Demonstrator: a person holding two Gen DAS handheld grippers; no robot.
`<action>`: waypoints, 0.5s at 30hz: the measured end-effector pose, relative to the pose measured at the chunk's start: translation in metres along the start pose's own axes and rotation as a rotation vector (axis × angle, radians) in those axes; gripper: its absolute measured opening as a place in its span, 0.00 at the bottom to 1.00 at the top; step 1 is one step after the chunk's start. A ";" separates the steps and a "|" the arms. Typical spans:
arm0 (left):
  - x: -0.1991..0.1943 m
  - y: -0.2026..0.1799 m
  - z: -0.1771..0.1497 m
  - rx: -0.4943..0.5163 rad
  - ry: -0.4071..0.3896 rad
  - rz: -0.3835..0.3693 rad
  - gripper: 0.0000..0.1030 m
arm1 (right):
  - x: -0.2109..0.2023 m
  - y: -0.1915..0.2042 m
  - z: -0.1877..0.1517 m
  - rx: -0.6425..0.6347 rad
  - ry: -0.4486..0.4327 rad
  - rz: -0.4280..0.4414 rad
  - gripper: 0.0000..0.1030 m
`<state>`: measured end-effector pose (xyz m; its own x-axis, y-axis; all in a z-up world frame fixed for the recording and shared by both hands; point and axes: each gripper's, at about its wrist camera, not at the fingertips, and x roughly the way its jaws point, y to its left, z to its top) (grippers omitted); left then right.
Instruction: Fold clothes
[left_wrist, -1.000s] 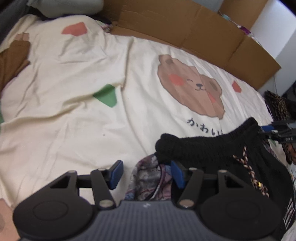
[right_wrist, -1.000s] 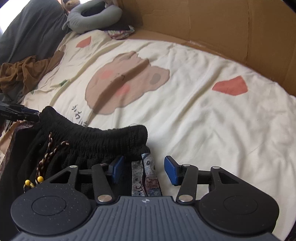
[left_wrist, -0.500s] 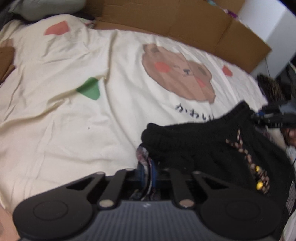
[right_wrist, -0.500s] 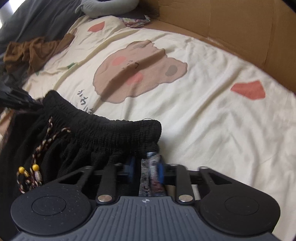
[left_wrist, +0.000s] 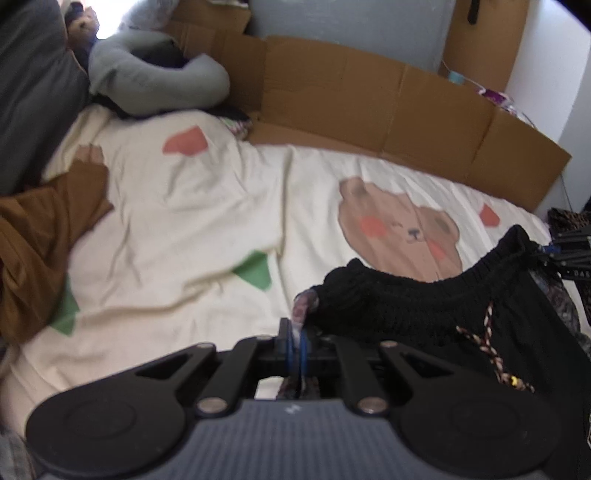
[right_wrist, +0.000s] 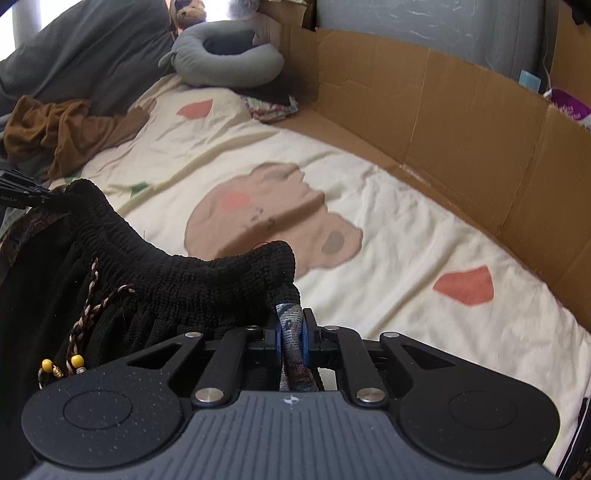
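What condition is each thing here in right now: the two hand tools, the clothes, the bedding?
Left gripper: shut on the black shorts.
Right gripper: just closed on the shorts' other corner.
Black shorts: held at both corners, waistband sagging between.
Brown garment: crumpled, unfolded.
Bedsheet: wrinkled.

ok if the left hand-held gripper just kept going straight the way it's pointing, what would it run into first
Probably the black knit waistband bunched just past the left hand-held gripper, which is shut on that garment's patterned edge. Beyond lies the cream bear-print bedsheet; depth is unclear.
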<state>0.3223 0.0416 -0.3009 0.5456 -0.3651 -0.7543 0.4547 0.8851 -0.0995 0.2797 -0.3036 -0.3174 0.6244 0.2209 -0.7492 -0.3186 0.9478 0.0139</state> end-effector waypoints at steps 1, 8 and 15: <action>0.000 0.001 0.004 0.007 -0.006 0.007 0.04 | 0.001 0.000 0.004 0.002 -0.003 -0.003 0.08; 0.008 0.014 0.032 -0.008 -0.072 0.056 0.04 | 0.019 -0.002 0.036 0.027 -0.017 -0.027 0.08; 0.026 0.025 0.062 -0.011 -0.105 0.079 0.04 | 0.037 -0.011 0.070 0.045 -0.030 -0.065 0.08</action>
<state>0.3912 0.0359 -0.2832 0.6504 -0.3220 -0.6880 0.4003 0.9150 -0.0497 0.3561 -0.2902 -0.2994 0.6642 0.1647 -0.7292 -0.2446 0.9696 -0.0038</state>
